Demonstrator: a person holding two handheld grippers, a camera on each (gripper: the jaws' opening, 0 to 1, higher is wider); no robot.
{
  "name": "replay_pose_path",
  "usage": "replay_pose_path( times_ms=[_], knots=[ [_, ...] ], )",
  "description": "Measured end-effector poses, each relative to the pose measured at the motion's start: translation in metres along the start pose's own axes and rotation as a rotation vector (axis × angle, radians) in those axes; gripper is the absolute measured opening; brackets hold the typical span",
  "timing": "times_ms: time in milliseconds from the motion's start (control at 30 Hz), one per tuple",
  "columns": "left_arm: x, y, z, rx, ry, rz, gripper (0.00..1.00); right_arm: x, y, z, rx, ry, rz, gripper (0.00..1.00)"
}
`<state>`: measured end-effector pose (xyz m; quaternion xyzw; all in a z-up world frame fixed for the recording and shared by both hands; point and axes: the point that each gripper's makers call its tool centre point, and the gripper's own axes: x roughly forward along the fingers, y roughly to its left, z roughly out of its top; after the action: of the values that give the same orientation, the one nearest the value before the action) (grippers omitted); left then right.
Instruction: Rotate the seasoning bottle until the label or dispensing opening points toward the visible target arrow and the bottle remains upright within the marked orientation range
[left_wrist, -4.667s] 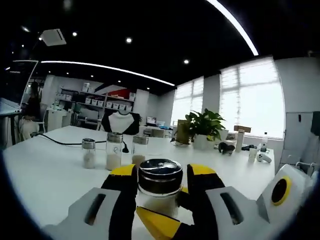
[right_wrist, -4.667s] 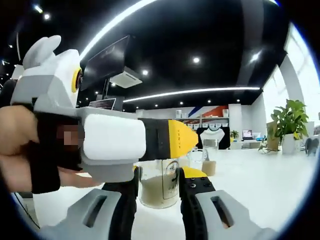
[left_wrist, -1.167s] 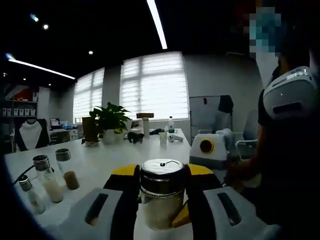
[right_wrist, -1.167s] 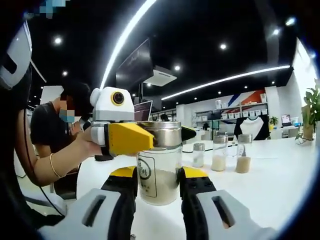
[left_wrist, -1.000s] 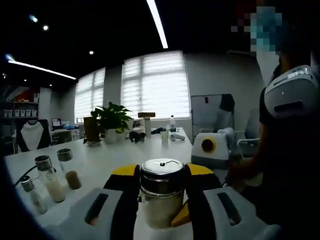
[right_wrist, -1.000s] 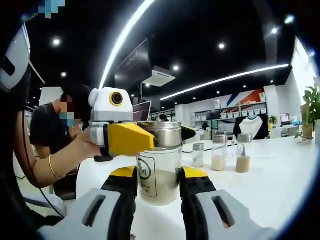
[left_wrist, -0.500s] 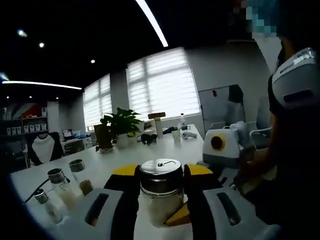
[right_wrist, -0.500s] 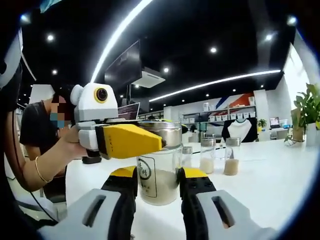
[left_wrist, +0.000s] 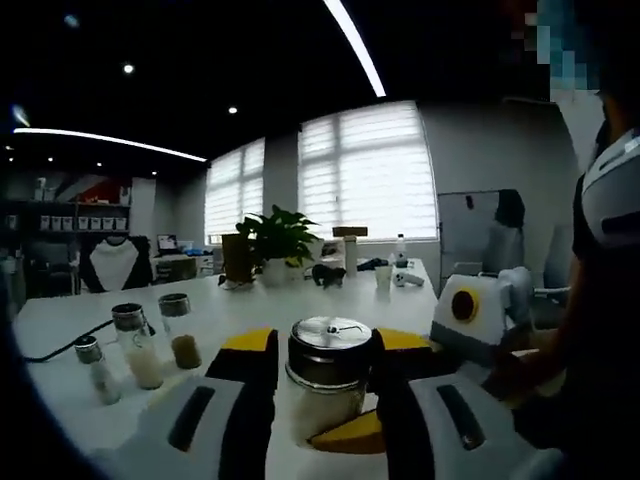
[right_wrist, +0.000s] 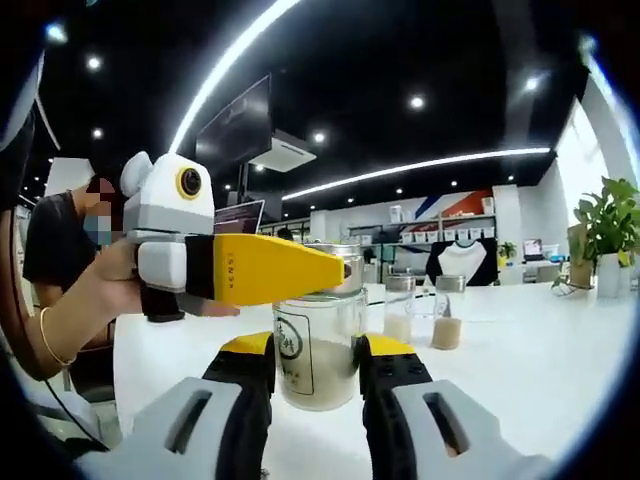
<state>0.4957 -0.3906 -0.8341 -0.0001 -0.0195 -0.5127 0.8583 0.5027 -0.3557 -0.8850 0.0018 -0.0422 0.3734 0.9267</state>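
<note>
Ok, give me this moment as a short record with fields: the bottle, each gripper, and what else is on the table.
bottle: seasoning bottle, glass, pale powder inside, steel lid, upright
label: faces the right gripper view
right gripper: jaws closed on the bottle's body
left gripper: jaws closed on the lid
table: white table
other items: three smaller shakers, potted plant

The left gripper (left_wrist: 325, 375) has its jaws closed on the bottle's (left_wrist: 327, 385) lid. The right gripper (right_wrist: 318, 375) clamps the glass body lower down. A hand (right_wrist: 110, 280) holds the left gripper.
</note>
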Motion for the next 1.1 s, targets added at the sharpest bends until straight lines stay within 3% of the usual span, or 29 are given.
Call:
replay_pose_path(
  times_ms=[167,267,400,600,667,867,1100],
  knots=[
    [0.000,0.009,-0.007,0.036,0.055,0.094,0.39,0.000,-0.004,0.001,-0.013,-0.002,-0.031,0.30],
    [-0.001,0.016,-0.007,0.002,0.033,0.168,0.39,0.001,-0.006,-0.001,-0.006,0.006,-0.047,0.30],
    [0.001,0.014,-0.008,-0.015,0.018,0.180,0.39,0.002,-0.007,-0.005,-0.044,0.020,-0.072,0.30],
    [-0.001,0.017,-0.013,-0.029,0.018,0.258,0.38,0.002,-0.006,-0.007,-0.066,0.027,-0.090,0.30],
    [-0.002,0.018,-0.014,0.019,0.032,0.300,0.39,0.003,-0.005,-0.008,-0.063,0.031,-0.085,0.30],
    [-0.004,0.022,-0.016,0.047,0.028,0.370,0.37,0.004,-0.004,-0.010,-0.056,0.035,-0.083,0.30],
    [-0.005,0.020,-0.016,0.045,0.007,0.364,0.37,0.003,-0.003,-0.010,-0.053,0.036,-0.078,0.31]
  ],
)
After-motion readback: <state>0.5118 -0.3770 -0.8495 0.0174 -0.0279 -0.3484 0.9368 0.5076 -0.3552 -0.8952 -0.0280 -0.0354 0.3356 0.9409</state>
